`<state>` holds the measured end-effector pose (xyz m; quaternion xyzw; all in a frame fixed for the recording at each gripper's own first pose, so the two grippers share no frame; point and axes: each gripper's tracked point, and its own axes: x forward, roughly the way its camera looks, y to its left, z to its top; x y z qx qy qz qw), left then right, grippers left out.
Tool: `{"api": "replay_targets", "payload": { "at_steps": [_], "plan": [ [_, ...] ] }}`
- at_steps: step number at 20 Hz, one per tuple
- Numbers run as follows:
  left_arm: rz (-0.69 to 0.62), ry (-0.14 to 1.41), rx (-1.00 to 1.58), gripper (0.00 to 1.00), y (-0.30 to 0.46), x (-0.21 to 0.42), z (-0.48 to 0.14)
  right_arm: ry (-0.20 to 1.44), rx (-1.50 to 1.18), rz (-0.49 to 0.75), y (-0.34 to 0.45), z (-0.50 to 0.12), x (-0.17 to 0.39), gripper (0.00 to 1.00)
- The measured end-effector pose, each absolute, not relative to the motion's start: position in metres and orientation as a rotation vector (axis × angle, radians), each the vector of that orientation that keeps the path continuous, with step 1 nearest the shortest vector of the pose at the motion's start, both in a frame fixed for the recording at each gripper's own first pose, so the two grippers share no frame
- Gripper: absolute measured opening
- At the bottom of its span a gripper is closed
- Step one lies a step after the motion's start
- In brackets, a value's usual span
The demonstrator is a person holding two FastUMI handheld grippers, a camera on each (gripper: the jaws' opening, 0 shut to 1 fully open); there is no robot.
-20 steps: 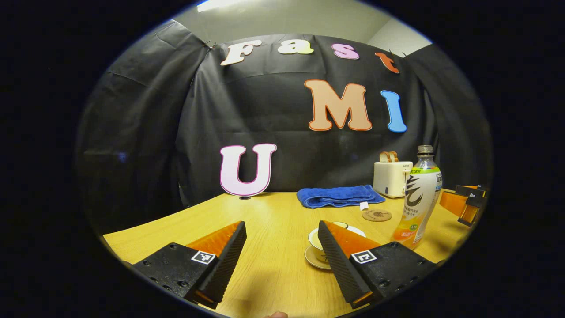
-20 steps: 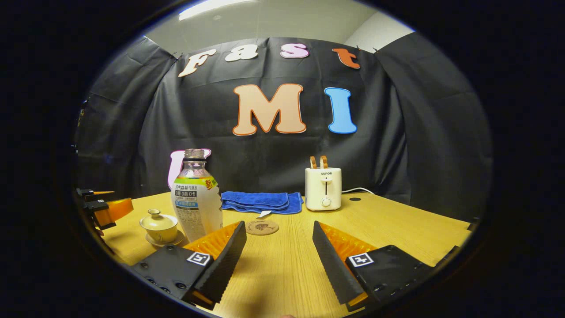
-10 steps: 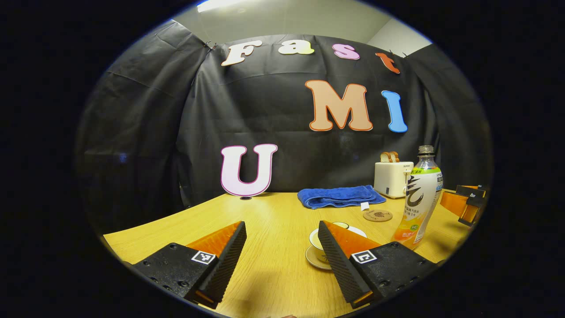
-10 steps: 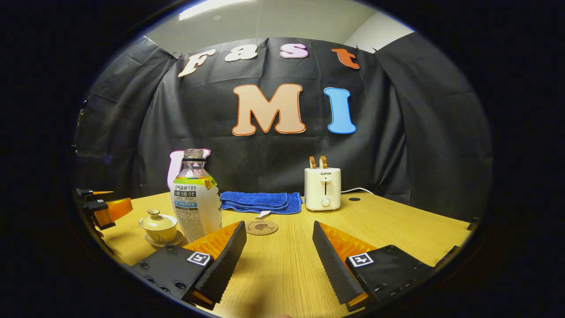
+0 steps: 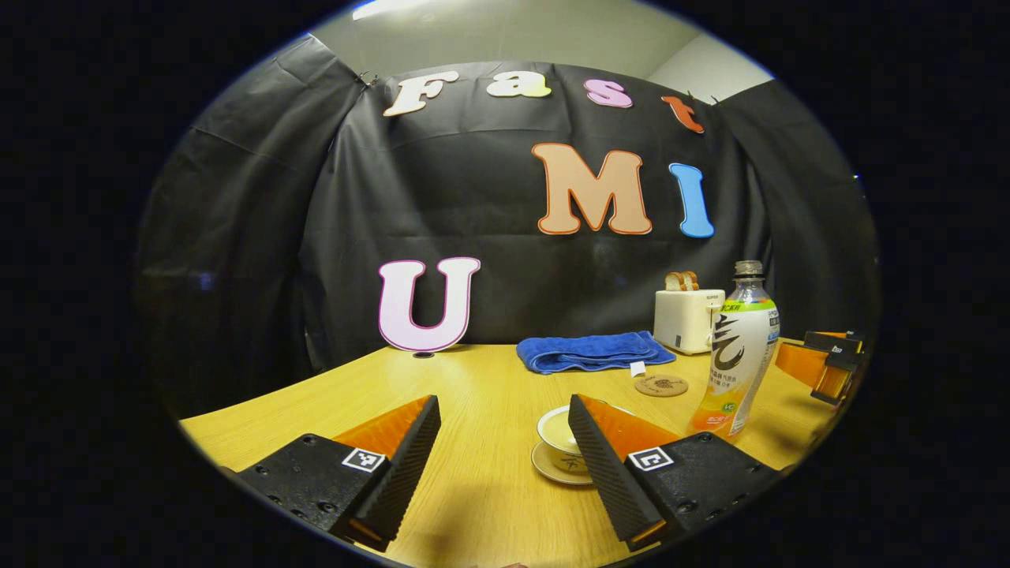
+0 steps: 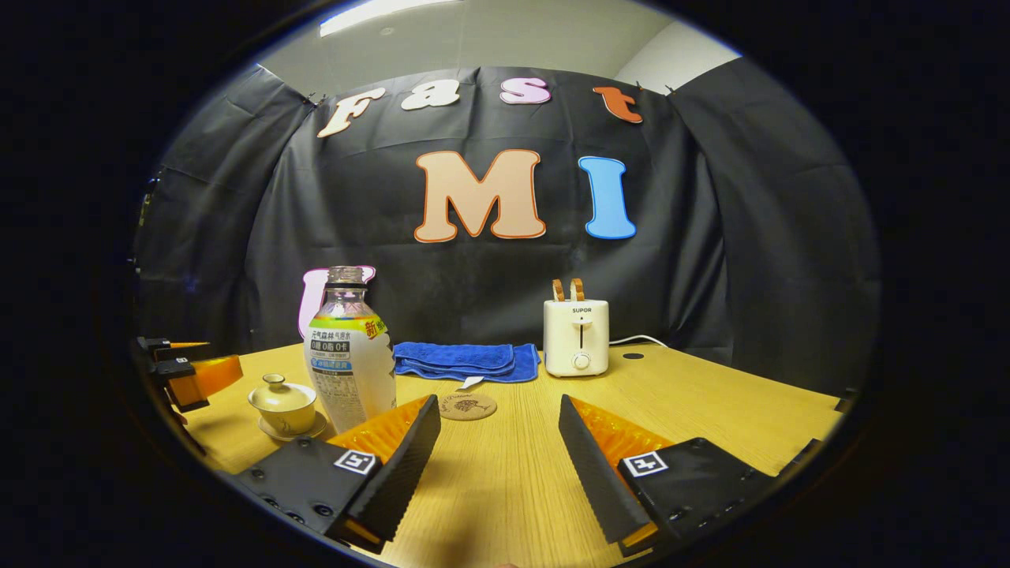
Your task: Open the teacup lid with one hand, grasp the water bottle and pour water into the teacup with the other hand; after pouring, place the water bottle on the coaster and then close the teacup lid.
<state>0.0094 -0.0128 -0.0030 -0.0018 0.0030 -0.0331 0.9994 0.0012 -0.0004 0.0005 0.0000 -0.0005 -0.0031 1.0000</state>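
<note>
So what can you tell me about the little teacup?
The teacup is small, pale yellowish and glossy, like glazed ceramic. It stands upright on a matching saucer on the wooden table. Its domed lid, with a round knob on top, is on. The water bottle stands just beside it, apart. In the left gripper view one finger partly hides the cup. Neither gripper holds it.
</note>
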Motion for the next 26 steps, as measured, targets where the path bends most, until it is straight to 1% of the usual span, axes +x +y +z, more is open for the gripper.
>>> {"api": "replay_targets", "payload": {
  "at_steps": [1,2,4,5,6,7,8,13,14,17,18,19,22,23,24,25,26],
  "plan": [
    [-0.077,0.010,-0.005,0.95,-0.017,0.011,-0.003,-0.001,0.000,-0.006,0.000,0.001,0.001,0.93],
    [-0.090,0.014,-0.006,0.95,-0.023,0.013,-0.003,0.000,0.000,-0.006,0.000,0.000,0.001,0.96],
    [-0.114,0.012,-0.004,0.95,-0.032,0.014,0.000,0.000,0.000,-0.006,0.000,0.001,0.001,0.96],
    [-0.129,0.009,0.002,0.95,-0.037,0.015,0.003,0.000,0.000,-0.006,0.000,0.001,0.001,0.93],
    [-0.139,0.008,0.010,0.95,-0.041,0.016,0.004,0.000,0.000,-0.006,0.000,0.001,0.001,0.97],
    [-0.150,0.010,0.020,0.95,-0.046,0.018,0.005,0.000,0.000,-0.006,0.000,0.000,0.002,0.93],
    [-0.161,0.013,0.029,0.95,-0.050,0.020,0.005,0.000,0.000,-0.006,0.000,0.000,0.000,0.96],
    [-0.192,0.068,0.061,0.95,-0.064,0.030,-0.006,0.000,0.001,-0.003,0.000,0.001,0.002,0.97],
    [-0.195,0.077,0.060,0.94,-0.065,0.032,-0.007,0.000,0.000,0.000,0.001,0.001,0.001,0.93],
    [-0.205,0.108,0.055,0.89,-0.070,0.039,-0.014,0.000,0.001,0.003,0.001,0.000,0.001,0.93],
    [-0.208,0.119,0.052,0.89,-0.071,0.040,-0.018,0.000,0.001,0.003,0.001,0.000,0.002,0.97],
    [-0.212,0.129,0.049,0.88,-0.072,0.040,-0.020,-0.001,0.001,0.003,0.001,0.000,0.002,0.93],
    [-0.213,0.155,0.069,0.84,-0.074,0.044,-0.026,0.003,0.001,0.010,0.003,-0.001,0.004,0.92],
    [-0.215,0.155,0.074,0.81,-0.074,0.044,-0.025,0.002,0.002,0.021,0.005,0.000,0.004,0.92],
    [-0.214,0.157,0.077,0.80,-0.075,0.045,-0.025,0.002,0.002,0.031,0.008,-0.001,0.005,0.97],
    [-0.218,0.160,0.080,0.77,-0.076,0.044,-0.026,0.002,0.003,0.032,0.007,-0.001,0.005,0.92],
    [-0.219,0.160,0.082,0.76,-0.077,0.045,-0.026,0.001,0.002,0.031,0.007,0.000,0.005,0.93]
  ]
}}
